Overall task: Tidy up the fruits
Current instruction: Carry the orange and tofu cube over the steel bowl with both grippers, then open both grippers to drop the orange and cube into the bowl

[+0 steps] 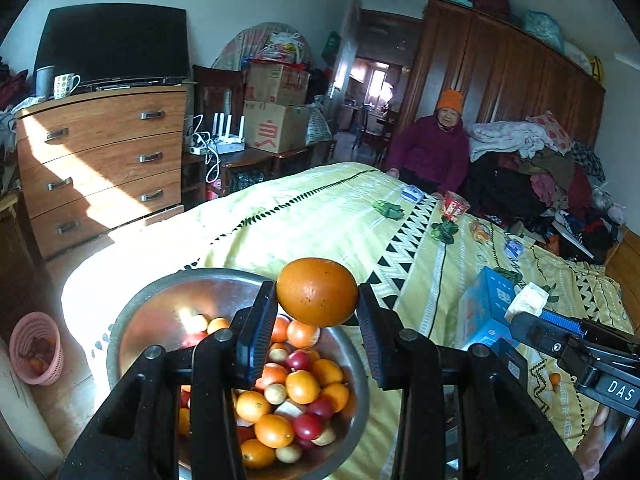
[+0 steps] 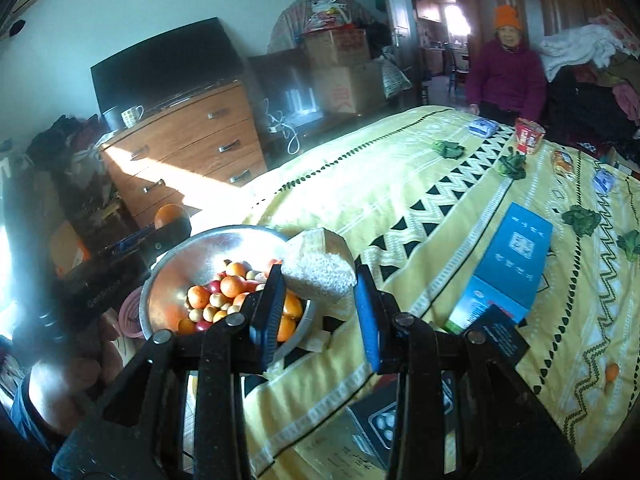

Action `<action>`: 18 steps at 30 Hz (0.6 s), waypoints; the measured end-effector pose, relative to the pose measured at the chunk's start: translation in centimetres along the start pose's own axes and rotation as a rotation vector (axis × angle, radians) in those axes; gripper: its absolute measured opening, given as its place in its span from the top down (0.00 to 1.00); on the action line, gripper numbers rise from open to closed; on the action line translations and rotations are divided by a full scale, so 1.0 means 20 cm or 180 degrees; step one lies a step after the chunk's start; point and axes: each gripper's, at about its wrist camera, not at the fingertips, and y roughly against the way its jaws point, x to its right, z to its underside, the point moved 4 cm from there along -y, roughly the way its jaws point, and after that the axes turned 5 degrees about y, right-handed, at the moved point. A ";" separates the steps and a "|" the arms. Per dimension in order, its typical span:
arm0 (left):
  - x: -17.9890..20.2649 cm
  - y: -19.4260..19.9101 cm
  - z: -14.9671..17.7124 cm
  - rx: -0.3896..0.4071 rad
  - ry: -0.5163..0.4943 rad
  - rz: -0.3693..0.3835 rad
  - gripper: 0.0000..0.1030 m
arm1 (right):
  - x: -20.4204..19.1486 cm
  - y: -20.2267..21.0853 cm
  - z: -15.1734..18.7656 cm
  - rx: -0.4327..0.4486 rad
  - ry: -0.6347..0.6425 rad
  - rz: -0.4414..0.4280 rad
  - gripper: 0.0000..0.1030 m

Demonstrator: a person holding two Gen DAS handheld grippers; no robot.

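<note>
My left gripper [image 1: 317, 300] is shut on a large orange [image 1: 317, 292] and holds it above the far rim of a metal bowl [image 1: 160, 304]. The bowl holds several small oranges, red fruits and pale round fruits [image 1: 288, 400]. My right gripper [image 2: 320, 280] is shut on a pale bumpy packet [image 2: 320, 268], held beside the bowl's [image 2: 192, 252] right rim. The right gripper also shows in the left wrist view [image 1: 520, 320]. The left gripper with its orange [image 2: 170, 216] shows at the left of the right wrist view.
A yellow patterned bedspread [image 2: 420, 184] carries a blue box [image 2: 508, 268], green leafy vegetables [image 2: 580, 218], a red cup [image 2: 529, 134], small packets and a small orange [image 2: 611, 372]. A pink basket [image 1: 36, 348] sits on the floor. A person [image 1: 432, 144] sits at the far end. A dresser [image 1: 104, 160] stands at left.
</note>
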 end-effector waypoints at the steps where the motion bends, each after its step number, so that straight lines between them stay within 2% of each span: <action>1: -0.04 -0.02 0.00 -0.0022 0.0027 -0.0025 0.60 | -0.03 -0.04 -0.02 -0.0025 0.0019 -0.0033 0.66; 12: -0.35 -0.23 0.09 -0.0330 0.0118 -0.0275 0.60 | -0.26 -0.32 -0.05 -0.0316 0.0278 -0.0232 0.66; 18: -0.41 -0.29 0.12 -0.0402 0.0111 -0.0318 0.60 | -0.35 -0.44 -0.02 -0.0469 0.0365 -0.0306 0.66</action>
